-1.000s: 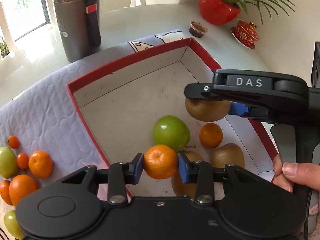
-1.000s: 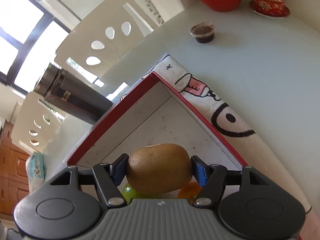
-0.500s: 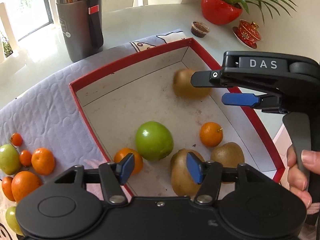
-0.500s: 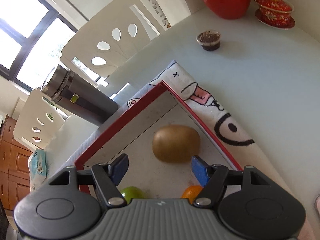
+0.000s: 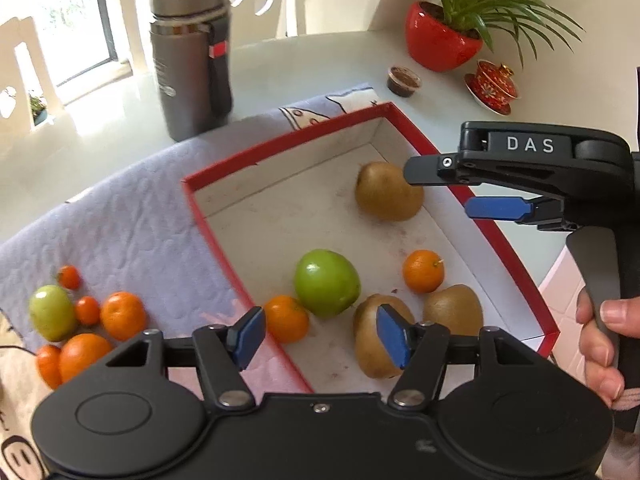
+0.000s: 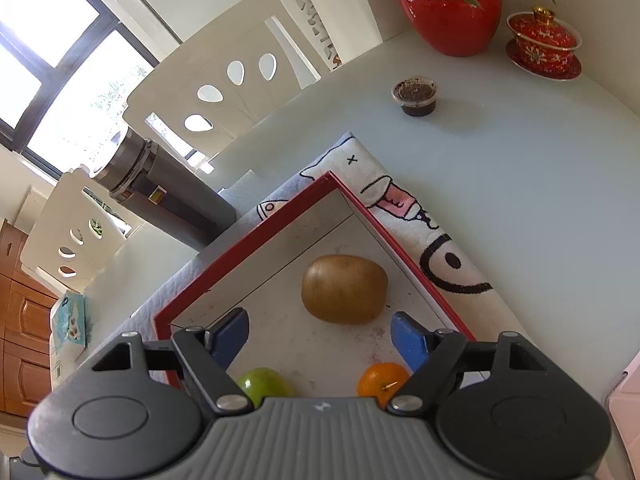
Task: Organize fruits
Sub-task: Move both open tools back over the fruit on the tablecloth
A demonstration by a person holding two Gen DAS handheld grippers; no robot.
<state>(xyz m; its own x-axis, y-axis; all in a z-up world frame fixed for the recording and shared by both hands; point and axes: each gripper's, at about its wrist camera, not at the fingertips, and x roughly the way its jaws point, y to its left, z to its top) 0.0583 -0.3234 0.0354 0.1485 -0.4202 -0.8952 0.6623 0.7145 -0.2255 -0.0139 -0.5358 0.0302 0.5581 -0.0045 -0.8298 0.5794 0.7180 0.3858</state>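
A red-rimmed box (image 5: 502, 240) lies on a lilac cloth (image 5: 120, 220). Inside it are a green apple (image 5: 326, 282), an orange (image 5: 286, 318) by the left wall, a small orange (image 5: 422, 270), two kiwis (image 5: 452, 310) at the near side and one kiwi (image 5: 386, 196) near the far corner. My left gripper (image 5: 320, 336) hovers above the near fruits, its jaws opening and empty. My right gripper (image 6: 320, 336) hangs over the far kiwi (image 6: 344, 294), its jaws opening too, nothing between them. Left of the box, loose fruit sits on the cloth: a green apple (image 5: 52, 312), oranges (image 5: 122, 314) and small tomatoes.
A grey thermos (image 5: 192, 52) stands behind the cloth. At the back right are a red plant pot (image 5: 440, 36), a red lidded teacup (image 5: 494, 84) and a small plastic cup (image 5: 404, 80). A person's hand (image 5: 600, 340) grips the right tool's handle. White chairs (image 6: 224, 80) ring the table.
Both grippers let go and rose. The orange dropped from the left jaws into the box beside the green apple. The kiwi left the right jaws and now lies near the far corner.
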